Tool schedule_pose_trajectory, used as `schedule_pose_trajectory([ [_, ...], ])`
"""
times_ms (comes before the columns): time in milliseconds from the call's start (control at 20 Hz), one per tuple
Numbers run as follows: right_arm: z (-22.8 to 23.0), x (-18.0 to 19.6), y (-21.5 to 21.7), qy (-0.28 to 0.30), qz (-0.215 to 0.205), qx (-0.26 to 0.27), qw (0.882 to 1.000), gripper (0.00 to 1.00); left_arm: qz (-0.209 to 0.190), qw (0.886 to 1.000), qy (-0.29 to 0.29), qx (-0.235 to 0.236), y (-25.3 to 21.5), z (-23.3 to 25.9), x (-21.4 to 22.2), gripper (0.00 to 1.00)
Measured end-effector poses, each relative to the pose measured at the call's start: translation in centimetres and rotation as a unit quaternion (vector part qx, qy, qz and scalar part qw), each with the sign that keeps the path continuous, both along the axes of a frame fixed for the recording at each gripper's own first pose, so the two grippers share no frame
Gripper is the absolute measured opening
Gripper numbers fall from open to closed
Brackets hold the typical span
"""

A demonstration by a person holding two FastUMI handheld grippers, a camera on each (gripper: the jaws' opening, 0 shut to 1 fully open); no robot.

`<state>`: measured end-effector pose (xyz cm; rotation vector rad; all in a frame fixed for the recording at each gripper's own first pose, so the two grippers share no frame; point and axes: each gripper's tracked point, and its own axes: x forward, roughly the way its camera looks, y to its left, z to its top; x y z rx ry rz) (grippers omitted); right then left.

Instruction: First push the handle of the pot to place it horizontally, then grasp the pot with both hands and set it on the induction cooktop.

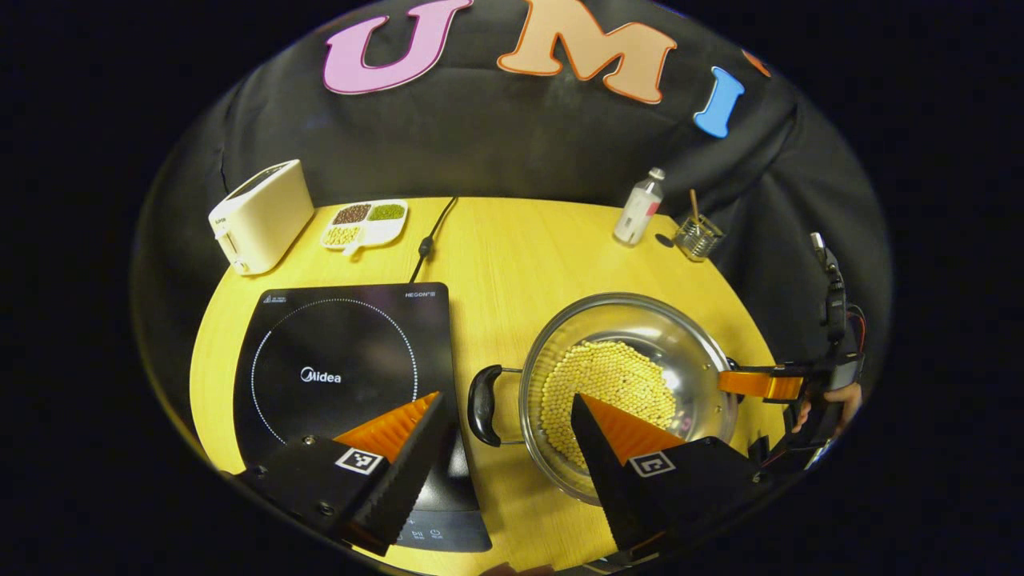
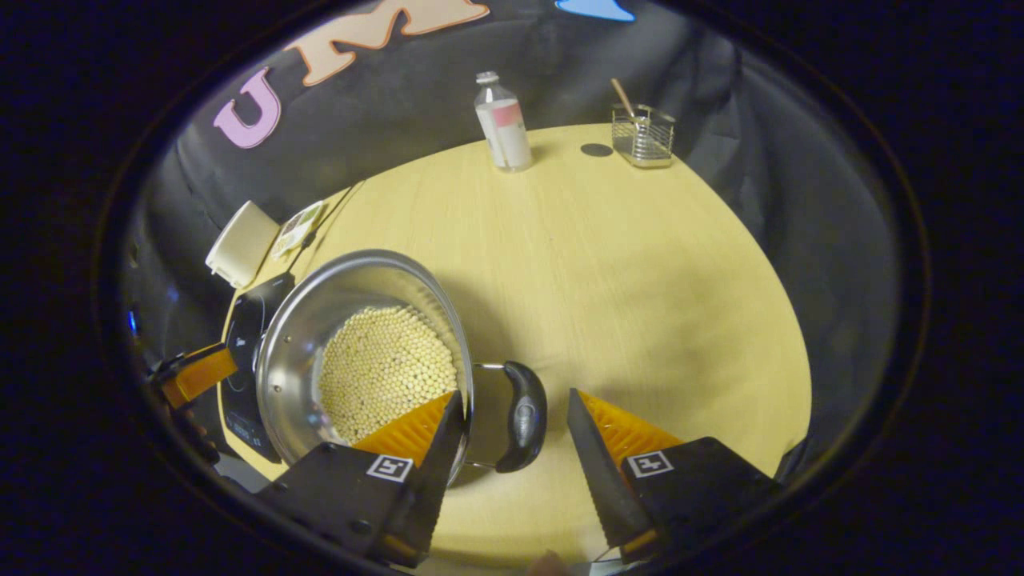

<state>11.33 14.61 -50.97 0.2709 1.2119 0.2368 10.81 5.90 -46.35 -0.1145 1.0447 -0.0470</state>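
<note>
The steel pot (image 1: 624, 384), its bottom covered in pale beans (image 1: 608, 396), sits on the yellow table (image 1: 512, 240), right of centre in my left gripper view, just beside the black induction cooktop (image 1: 344, 368) at lower left. My left gripper (image 1: 508, 440) is wide open, straddling the pot's black handle (image 1: 480, 404) without touching. In my right gripper view, my right gripper (image 2: 512, 448) gapes around the other handle (image 2: 522, 416), holding nothing. A toaster (image 1: 260, 214) stands at upper left.
</note>
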Motion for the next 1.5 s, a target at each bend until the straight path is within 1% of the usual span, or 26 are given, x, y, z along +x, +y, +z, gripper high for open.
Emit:
schedule_pose_trajectory([
  [150,-1.1,0.2,0.4,0.014,-0.001,0.016,1.000,0.75,0.007,1.000,0.020,0.008,-0.1,-2.0,0.4,0.96],
  [250,-1.9,0.2,0.4,0.016,0.007,0.007,1.000,0.75,0.002,0.999,0.049,0.023,0.1,-3.9,-0.2,0.96],
  [300,-2.2,0.4,0.5,0.018,0.010,0.009,1.000,0.82,-0.004,0.998,0.059,0.036,0.2,-4.4,-0.4,0.96],
  [350,-2.4,0.5,0.6,0.018,0.009,0.011,1.000,0.83,-0.009,0.997,0.064,0.048,0.5,-5.0,-0.4,0.95],
  [400,-2.4,0.8,0.6,0.017,0.007,0.010,1.000,0.82,-0.011,0.995,0.070,0.064,0.7,-5.4,-0.6,0.95],
  [450,-2.6,1.0,0.5,0.013,0.007,0.007,1.000,0.80,-0.019,0.995,0.063,0.071,1.0,-5.6,0.0,0.95],
  [500,-2.9,1.1,0.4,0.009,0.010,0.002,1.000,0.80,-0.025,0.995,0.063,0.075,0.8,-5.7,0.1,0.91],
  [550,-3.0,1.0,0.2,0.009,0.015,-0.005,1.000,0.80,-0.031,0.994,0.064,0.083,0.8,-5.8,0.3,0.91],
  [600,-3.3,1.0,0.0,0.011,0.018,-0.011,1.000,0.80,-0.036,0.993,0.065,0.092,0.9,-6.0,0.4,0.93],
  [650,-3.6,1.0,0.0,0.013,0.019,-0.012,1.000,0.83,-0.038,0.992,0.067,0.100,0.9,-6.1,0.5,0.93],
  [700,-3.6,1.2,-0.1,0.012,0.016,-0.011,1.000,0.80,-0.040,0.991,0.071,0.108,0.8,-6.2,0.4,0.94],
  [800,-3.6,1.2,-0.1,0.015,0.016,-0.008,1.000,0.80,-0.036,0.989,0.077,0.118,0.7,-6.4,0.4,0.96],
  [850,-3.7,1.1,0.0,0.016,0.016,-0.005,1.000,0.80,-0.036,0.989,0.082,0.117,0.3,-6.4,0.4,0.96],
  [900,-3.8,1.2,0.0,0.017,0.016,-0.003,1.000,0.80,-0.041,0.991,0.088,0.089,-1.1,-6.6,0.3,0.94],
  [950,-3.9,1.1,-0.2,0.018,0.016,-0.006,1.000,0.83,-0.034,0.991,0.096,0.084,-1.6,-6.8,-0.1,0.91],
  [1000,-3.9,1.1,-0.4,0.019,0.014,-0.005,1.000,0.80,-0.033,0.992,0.096,0.081,-1.5,-6.9,-0.1,0.88],
  [1050,-3.9,1.1,-0.4,0.021,0.013,-0.002,1.000,0.80,-0.026,0.992,0.096,0.076,-1.3,-7.8,0.1,0.89],
  [1150,-3.4,1.1,-0.1,0.023,0.015,0.009,1.000,0.80,-0.007,0.991,0.119,0.055,-1.6,-8.7,-1.0,0.87],
  [1200,-4.1,1.4,-0.2,0.015,0.013,0.004,1.000,0.65,0.006,0.989,0.138,0.044,-1.7,-9.0,-1.7,0.84],
  [1250,-3.8,1.0,-0.3,0.019,0.017,0.002,1.000,0.60,0.013,0.993,0.116,0.038,-1.8,-9.2,-0.8,0.78],
  [1350,-3.6,1.1,-0.5,0.018,0.012,0.003,1.000,0.60,0.005,0.991,0.128,0.025,-2.1,-9.1,-1.2,0.72],
  [1400,-3.6,1.1,-0.6,0.020,0.010,0.008,1.000,0.57,0.002,0.993,0.120,0.019,-2.2,-9.0,-0.9,0.68],
  [1450,-3.6,1.1,-0.5,0.023,0.009,0.014,1.000,0.54,0.007,0.992,0.123,0.010,-2.2,-9.0,-1.0,0.69],
  [1500,-3.5,1.1,-0.6,0.027,0.006,0.020,0.999,0.50,0.018,0.991,0.129,-0.002,-2.6,-8.6,-1.3,0.63],
])
